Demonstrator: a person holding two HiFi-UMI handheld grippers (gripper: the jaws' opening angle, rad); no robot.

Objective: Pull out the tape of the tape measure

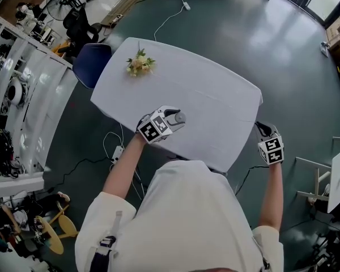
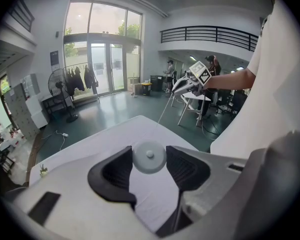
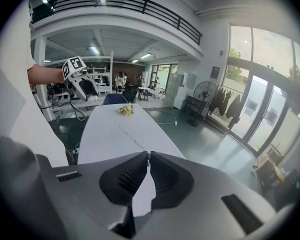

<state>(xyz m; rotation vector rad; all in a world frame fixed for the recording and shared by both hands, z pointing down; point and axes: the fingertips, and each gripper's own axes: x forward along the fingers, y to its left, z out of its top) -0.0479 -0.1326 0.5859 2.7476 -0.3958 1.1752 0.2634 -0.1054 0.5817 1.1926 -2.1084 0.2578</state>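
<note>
A round grey tape measure (image 1: 181,118) (image 2: 149,157) sits between the pads of my left gripper (image 1: 174,118) (image 2: 149,160), which is shut on it above the near edge of the white-clothed table (image 1: 209,89). A thin line of tape (image 2: 166,109) runs from the case to my right gripper (image 1: 263,128) (image 2: 182,87). That gripper hangs just past the table's right corner. In the right gripper view its jaws (image 3: 148,156) are pressed together, and the tape's end between them is too thin to make out. The left gripper (image 3: 86,90) shows far off there.
A small bunch of flowers (image 1: 139,64) (image 3: 125,110) lies at the table's far left end. A blue chair (image 1: 92,61) stands beyond that end. White shelving (image 1: 22,89) lines the left side, a yellow stool (image 1: 59,231) and floor cables (image 1: 116,152) lie near the person's left.
</note>
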